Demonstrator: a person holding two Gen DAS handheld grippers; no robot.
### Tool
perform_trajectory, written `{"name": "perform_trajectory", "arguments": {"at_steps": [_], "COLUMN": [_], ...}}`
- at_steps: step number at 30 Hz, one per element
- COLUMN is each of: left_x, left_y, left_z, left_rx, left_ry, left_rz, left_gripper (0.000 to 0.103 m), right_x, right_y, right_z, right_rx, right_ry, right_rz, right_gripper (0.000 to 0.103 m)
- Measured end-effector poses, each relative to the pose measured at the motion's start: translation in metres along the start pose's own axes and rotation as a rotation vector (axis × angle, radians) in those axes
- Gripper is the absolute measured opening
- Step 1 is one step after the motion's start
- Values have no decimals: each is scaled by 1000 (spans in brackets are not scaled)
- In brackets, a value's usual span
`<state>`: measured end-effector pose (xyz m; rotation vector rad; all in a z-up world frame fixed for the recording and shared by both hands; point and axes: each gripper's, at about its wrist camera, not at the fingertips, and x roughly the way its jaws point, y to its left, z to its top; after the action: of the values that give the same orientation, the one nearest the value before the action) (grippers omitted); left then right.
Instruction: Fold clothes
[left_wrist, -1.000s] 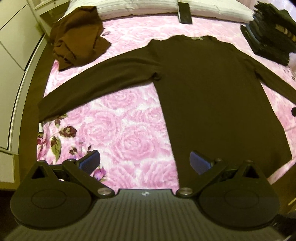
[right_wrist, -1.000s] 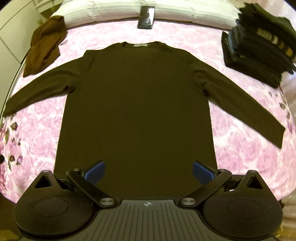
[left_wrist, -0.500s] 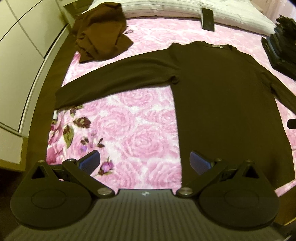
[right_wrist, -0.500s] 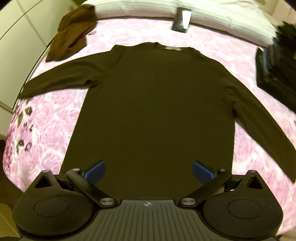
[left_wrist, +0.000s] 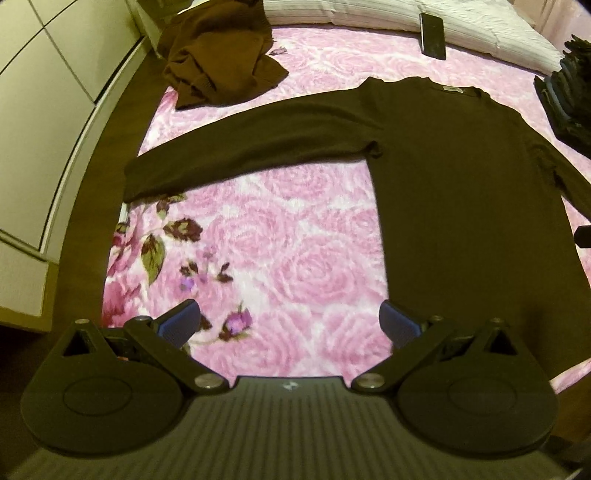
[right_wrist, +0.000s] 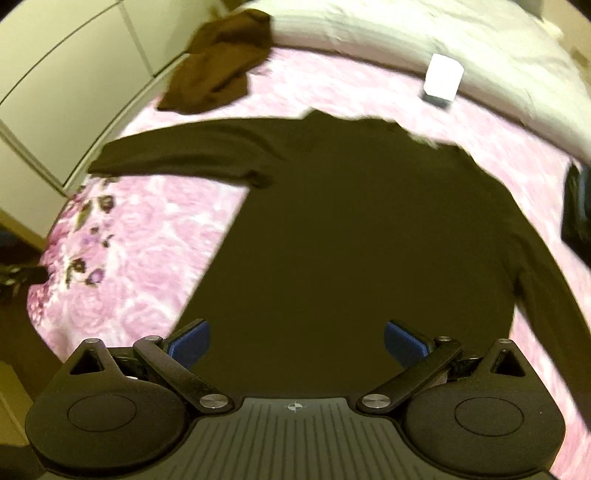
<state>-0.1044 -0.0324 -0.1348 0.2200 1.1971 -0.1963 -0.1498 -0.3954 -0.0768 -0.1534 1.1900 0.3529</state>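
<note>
Bedspread (left_wrist: 295, 258) under spread sweater (left_wrist: 461, 184)

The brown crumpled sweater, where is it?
The brown sweater lies bunched at the bed's far left corner, beside the white pillow, just beyond the dark sweater's spread sleeve.

No words, numbers or brand names can be read anywhere in either view. The dark sweater (left_wrist: 461, 192) carries a small pale neck label (left_wrist: 453, 89) at twelve o'clock on its collar, but its print is too small to make out.
</note>
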Motion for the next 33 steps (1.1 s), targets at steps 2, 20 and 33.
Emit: {"name": "perform_trajectory", "arguments": {"at_steps": [2, 20, 33], "left_x": [9, 79, 126], "left_y": [11, 171, 261], "left_z": [7, 30, 17], "left_rx": [15, 60, 29], "left_ry": [-5, -29, -134], "left_rz": [-24, 13, 155], "left_gripper": [102, 102, 102], "right_x": [0, 83, 280], "right_y": [17, 226, 367], "right_z": [7, 130, 166], "right_rx": [-37, -425, -832], "right_ry": [-23, -223, -297], "right_rz": [-5, 97, 147], "right_gripper": [103, 102, 49]}}
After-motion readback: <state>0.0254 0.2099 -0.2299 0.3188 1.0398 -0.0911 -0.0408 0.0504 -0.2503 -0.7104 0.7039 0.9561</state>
